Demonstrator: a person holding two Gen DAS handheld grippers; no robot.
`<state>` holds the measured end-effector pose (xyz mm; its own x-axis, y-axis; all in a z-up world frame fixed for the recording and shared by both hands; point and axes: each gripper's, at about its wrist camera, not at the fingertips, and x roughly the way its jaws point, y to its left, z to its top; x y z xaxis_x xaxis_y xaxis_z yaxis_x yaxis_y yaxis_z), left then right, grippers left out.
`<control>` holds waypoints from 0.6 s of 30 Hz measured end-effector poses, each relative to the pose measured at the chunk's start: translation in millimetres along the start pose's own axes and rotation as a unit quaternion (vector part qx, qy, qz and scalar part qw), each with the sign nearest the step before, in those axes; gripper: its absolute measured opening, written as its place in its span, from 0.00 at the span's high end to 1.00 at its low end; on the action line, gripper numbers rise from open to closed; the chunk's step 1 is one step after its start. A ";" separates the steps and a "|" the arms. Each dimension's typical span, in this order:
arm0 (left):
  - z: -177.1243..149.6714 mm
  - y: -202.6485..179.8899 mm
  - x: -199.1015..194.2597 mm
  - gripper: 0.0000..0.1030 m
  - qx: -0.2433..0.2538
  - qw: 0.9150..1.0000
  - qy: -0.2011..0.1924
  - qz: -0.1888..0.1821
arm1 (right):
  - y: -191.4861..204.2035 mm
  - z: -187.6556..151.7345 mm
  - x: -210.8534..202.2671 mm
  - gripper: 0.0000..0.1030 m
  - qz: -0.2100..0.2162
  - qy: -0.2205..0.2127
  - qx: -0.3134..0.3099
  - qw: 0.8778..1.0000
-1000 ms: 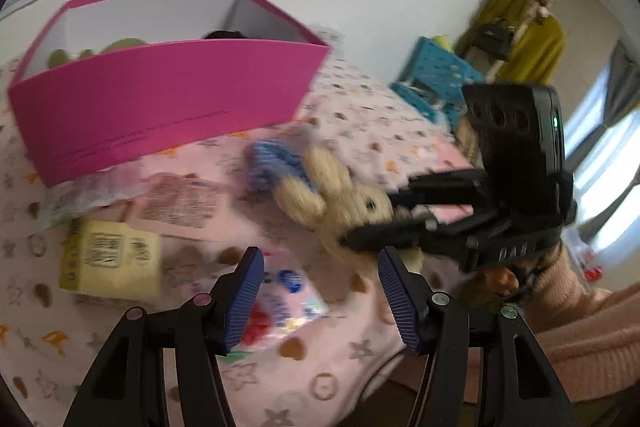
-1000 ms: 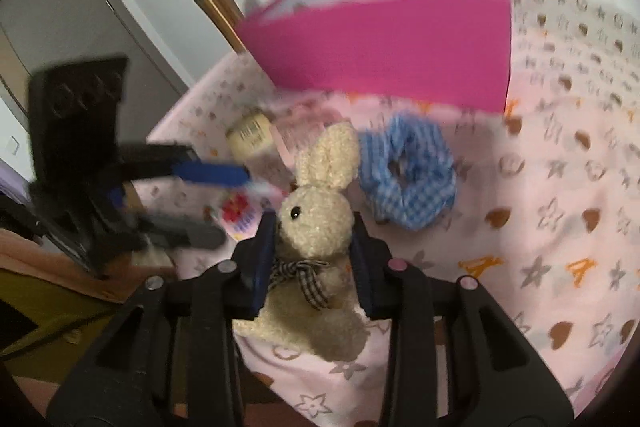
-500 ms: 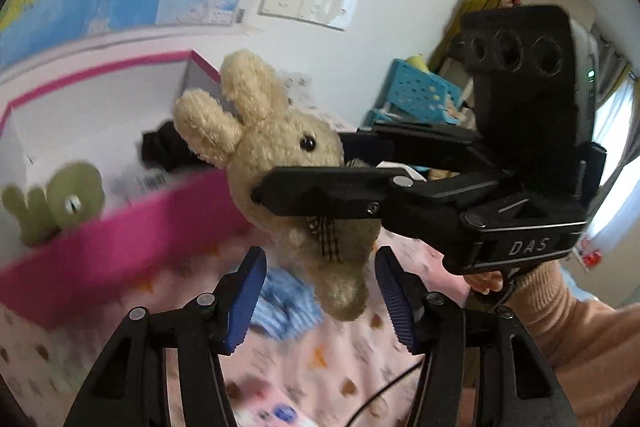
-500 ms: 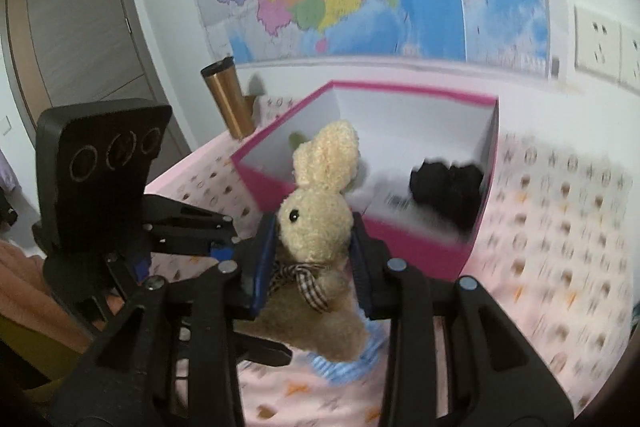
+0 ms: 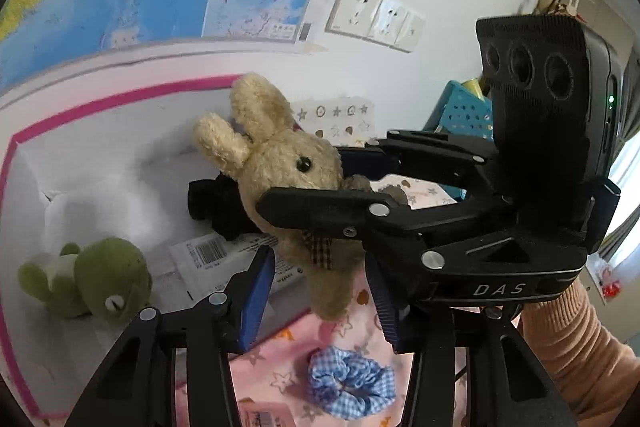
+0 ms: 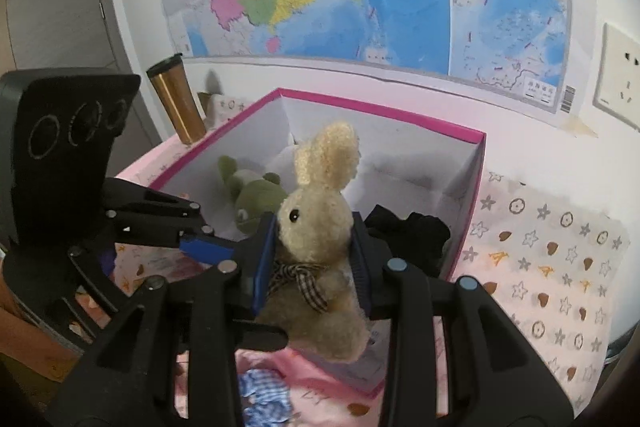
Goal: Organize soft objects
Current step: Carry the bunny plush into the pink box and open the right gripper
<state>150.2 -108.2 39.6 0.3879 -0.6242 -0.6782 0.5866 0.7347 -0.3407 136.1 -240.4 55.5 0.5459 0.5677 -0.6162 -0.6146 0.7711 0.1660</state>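
Observation:
A beige plush bunny (image 6: 316, 215) with a checked bow hangs over the front edge of the pink box (image 6: 380, 111), upright, with my right gripper (image 6: 314, 247) shut on its neck and body. In the left wrist view the bunny (image 5: 280, 163) is held from the right by that black gripper (image 5: 308, 187). My left gripper (image 5: 320, 267) is closing, and the bunny's lower body sits between its blue pads (image 5: 260, 299); I see no pad pressing on it. A blue checked scrunchie (image 5: 348, 383) lies on the pink sheet below.
Inside the white-lined box lie a green frog plush (image 5: 100, 275), a black cloth (image 5: 220, 207) and a packet with a barcode (image 5: 212, 255). A copper tumbler (image 6: 176, 99) stands behind the box's left corner. A blue basket (image 5: 464, 115) stands at the right, near a peach sleeve (image 5: 568, 347).
The bunny was lifted off the sheet by the right gripper and carried up over the box. The left gripper rose alongside it and its jaws narrowed.

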 end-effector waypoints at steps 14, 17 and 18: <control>-13.0 16.3 -4.7 0.47 0.000 0.999 0.004 0.045 | -11.8 -8.9 21.7 0.58 -0.049 0.060 -0.018 0.997; -21.5 16.8 -19.5 0.47 -0.002 0.999 -0.007 0.051 | -9.8 -14.0 11.5 0.58 -0.048 0.048 -0.002 0.998; -25.8 16.2 -26.6 0.47 0.000 0.999 -0.013 0.051 | -8.9 -16.7 6.4 0.58 -0.045 0.043 0.006 0.998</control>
<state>131.1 -72.8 35.3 0.4646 -0.5531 -0.6915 0.5433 0.7947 -0.2706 135.5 -248.5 37.2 0.5477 0.4694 -0.6926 -0.5580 0.8217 0.1156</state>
